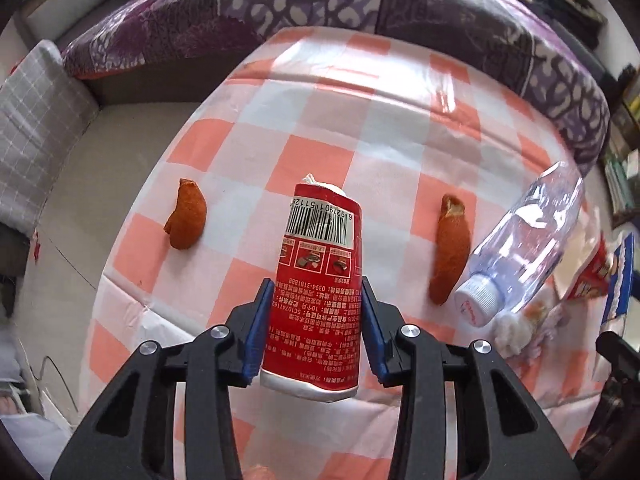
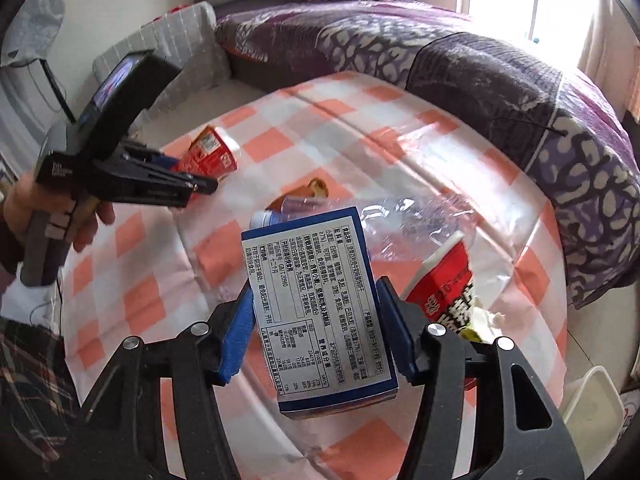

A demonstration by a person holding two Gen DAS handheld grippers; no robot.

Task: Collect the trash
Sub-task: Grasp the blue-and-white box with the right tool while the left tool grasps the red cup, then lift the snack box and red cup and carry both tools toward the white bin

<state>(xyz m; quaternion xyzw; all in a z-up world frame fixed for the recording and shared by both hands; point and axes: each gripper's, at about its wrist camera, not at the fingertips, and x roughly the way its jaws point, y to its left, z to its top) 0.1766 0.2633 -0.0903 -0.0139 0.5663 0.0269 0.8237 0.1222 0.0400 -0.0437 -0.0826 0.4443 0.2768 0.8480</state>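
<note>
My left gripper (image 1: 318, 292) is shut on a red paper cup (image 1: 318, 280) and holds it above the checked tablecloth (image 1: 320, 120); both also show in the right wrist view, the gripper (image 2: 200, 188) and the cup (image 2: 214, 156). My right gripper (image 2: 316, 292) is shut on a blue-and-white box (image 2: 316, 304) held above the table. Two orange peels (image 1: 186, 216) (image 1: 450, 248) lie on the cloth. A clear plastic bottle (image 1: 524, 248) lies at the right; it shows behind the box in the right wrist view (image 2: 400, 220).
A torn red cup (image 2: 444, 280) and crumpled tissue (image 1: 516, 328) lie by the bottle. A bed with a purple patterned quilt (image 1: 440, 4) borders the table's far side. A white bin (image 2: 592, 404) stands at the lower right. Grey cushions (image 1: 36, 120) sit to the left.
</note>
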